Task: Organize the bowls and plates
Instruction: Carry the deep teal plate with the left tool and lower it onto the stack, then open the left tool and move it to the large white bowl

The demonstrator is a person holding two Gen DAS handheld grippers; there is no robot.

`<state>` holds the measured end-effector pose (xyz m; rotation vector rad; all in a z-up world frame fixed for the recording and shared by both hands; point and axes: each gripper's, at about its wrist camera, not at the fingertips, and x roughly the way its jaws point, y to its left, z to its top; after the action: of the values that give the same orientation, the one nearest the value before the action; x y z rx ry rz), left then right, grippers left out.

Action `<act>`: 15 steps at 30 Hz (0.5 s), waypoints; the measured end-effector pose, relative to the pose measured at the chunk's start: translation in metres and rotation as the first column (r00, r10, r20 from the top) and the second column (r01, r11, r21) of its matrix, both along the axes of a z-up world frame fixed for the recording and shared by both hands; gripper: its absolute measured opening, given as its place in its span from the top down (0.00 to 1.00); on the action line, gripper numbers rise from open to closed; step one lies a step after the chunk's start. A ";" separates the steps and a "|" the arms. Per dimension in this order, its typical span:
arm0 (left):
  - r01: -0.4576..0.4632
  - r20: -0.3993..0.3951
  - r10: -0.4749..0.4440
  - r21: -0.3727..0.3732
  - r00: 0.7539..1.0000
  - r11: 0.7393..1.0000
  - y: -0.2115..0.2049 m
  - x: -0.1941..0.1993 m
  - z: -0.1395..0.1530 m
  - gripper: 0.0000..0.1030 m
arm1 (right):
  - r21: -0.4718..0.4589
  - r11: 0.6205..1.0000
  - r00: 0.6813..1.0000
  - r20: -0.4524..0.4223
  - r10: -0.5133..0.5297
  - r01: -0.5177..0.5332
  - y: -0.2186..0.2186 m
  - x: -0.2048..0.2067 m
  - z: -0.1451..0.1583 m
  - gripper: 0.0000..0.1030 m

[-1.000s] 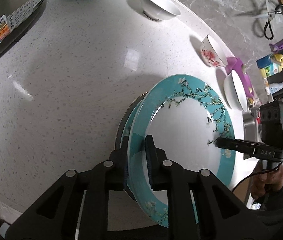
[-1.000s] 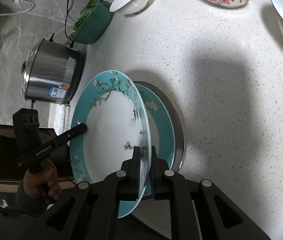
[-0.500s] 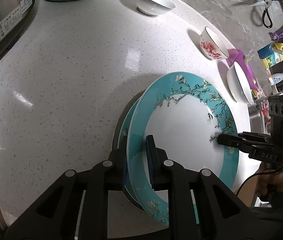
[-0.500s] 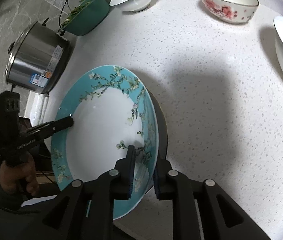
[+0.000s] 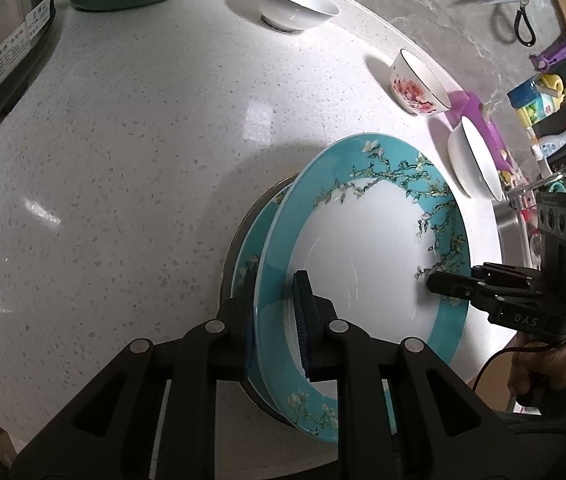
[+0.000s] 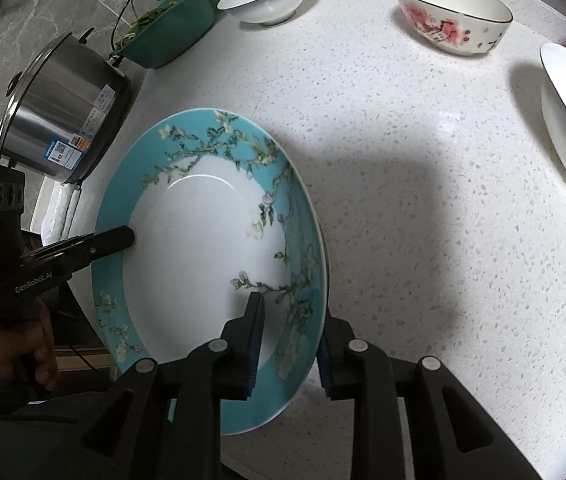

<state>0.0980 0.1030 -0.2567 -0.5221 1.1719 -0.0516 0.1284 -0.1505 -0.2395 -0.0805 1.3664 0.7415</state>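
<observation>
A teal plate (image 5: 363,248) with a white centre and blossom branches leans tilted over a second teal plate (image 5: 249,248) on the white counter. My left gripper (image 5: 275,320) is shut on its near rim, one pad on the face and one behind. In the right wrist view the same plate (image 6: 195,240) has its opposite rim between the jaws of my right gripper (image 6: 287,340), which are opening, with a gap beside the left pad. The left gripper's fingertip (image 6: 129,236) shows at the plate's far edge. A white bowl (image 5: 295,4), a floral bowl (image 5: 417,84) and a wide white bowl (image 5: 475,164) stand further back.
A steel rice cooker (image 6: 59,108) and a green basin of leaves (image 6: 167,20) stand at the counter's back left. Bottles and a purple item (image 5: 483,120) sit near the sink side. The counter edge runs just under both grippers. A person's hand (image 6: 15,344) holds the left gripper.
The top plate has tipped lower toward the stack. The right gripper's jaws, clamped on the rim before, have spread apart. The left gripper keeps its grip.
</observation>
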 end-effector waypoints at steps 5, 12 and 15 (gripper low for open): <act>0.037 0.004 -0.037 0.038 0.999 0.999 -0.005 0.003 0.002 0.83 | -0.017 1.000 1.000 0.014 -0.021 0.021 0.003 -0.002 0.000 0.71; 0.092 0.017 -0.094 0.108 0.995 0.990 -0.013 0.009 0.006 0.74 | -0.083 0.996 0.999 0.016 -0.039 0.040 0.009 -0.002 -0.003 0.72; 0.114 0.028 -0.119 0.138 0.993 0.984 -0.016 0.011 0.008 0.69 | -0.092 0.995 0.999 0.018 -0.045 0.046 0.012 -0.002 -0.004 0.71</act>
<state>0.1090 0.0875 -0.2489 -0.3304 1.1602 -0.0804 0.1266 -0.1389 -0.2436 -0.1278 1.3824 0.6383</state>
